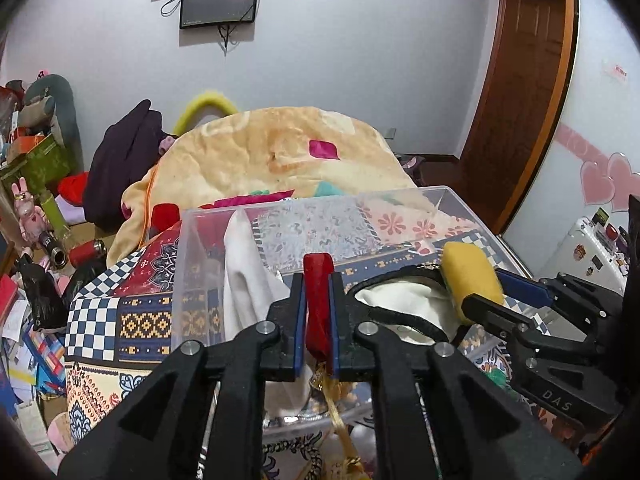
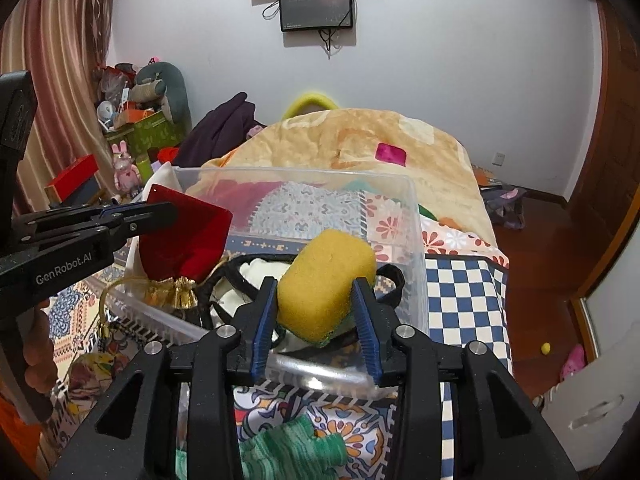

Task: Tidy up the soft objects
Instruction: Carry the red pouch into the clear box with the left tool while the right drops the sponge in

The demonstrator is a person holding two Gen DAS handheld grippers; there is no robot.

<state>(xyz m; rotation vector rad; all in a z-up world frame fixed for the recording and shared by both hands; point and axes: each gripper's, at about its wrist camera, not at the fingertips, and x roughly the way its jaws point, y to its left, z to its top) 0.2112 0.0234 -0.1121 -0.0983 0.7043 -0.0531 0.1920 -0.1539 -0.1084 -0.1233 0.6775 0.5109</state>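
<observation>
Soft objects are going into a clear plastic bin (image 1: 192,240) on a bed spread with a patterned quilt (image 1: 100,308).

Left wrist view: the left tool (image 1: 318,308) is clenched on a red velvet pouch (image 1: 318,280), held edge-on between its blue pads just above the bin's near side. Directly ahead of the tool a white cloth (image 1: 244,280) hangs over the bin's left wall, and just to its right a black-trimmed cream item (image 1: 400,300) lies inside. Further right, the right tool (image 1: 486,288) carries a yellow sponge (image 1: 470,276) over the bin. Beyond the bin rises a peach blanket (image 1: 280,148).

Right wrist view: the right tool (image 2: 316,312) is grasping the yellow sponge (image 2: 326,280), which sits between its fingers above the bin's near rim (image 2: 320,376). To its left, the left tool (image 2: 160,212) holds the red velvet pouch (image 2: 184,236), its gold tassel (image 2: 180,292) dangling at the bin's wall. Below the tool, outside the bin, a green knitted item (image 2: 292,448) lies on the quilt.

The job appears partly done: two cloth pieces are already in the bin, pouch and sponge are held over it but not yet released, and the green knit seemingly awaits collection.
</observation>
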